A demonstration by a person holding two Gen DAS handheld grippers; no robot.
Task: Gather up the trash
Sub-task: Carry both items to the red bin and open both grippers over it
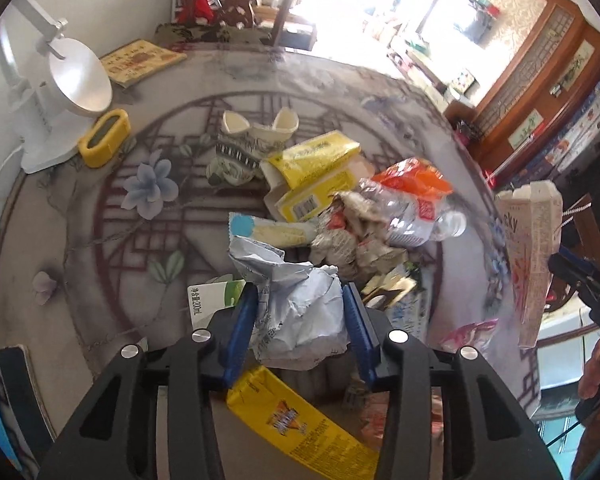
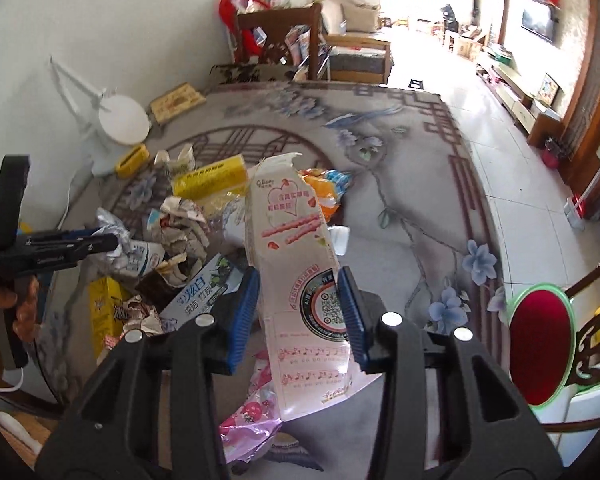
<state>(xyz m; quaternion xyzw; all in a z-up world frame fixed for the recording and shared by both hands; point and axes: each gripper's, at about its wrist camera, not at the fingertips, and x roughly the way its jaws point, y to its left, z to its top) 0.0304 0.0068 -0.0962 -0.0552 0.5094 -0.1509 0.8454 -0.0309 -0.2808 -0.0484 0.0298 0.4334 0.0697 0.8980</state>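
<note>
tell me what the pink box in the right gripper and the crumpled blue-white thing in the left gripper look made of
Pink box: thin printed cardboard with a slight sheen; torn top edge, flat creased panels.
Crumpled wrapper: probably thin plastic film or coated paper; it holds sharp crinkles and glints faintly. The look leaves that open.

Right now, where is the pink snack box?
The pink snack box is clamped upright in the right gripper, lifted above the table, right of the trash pile.
</note>
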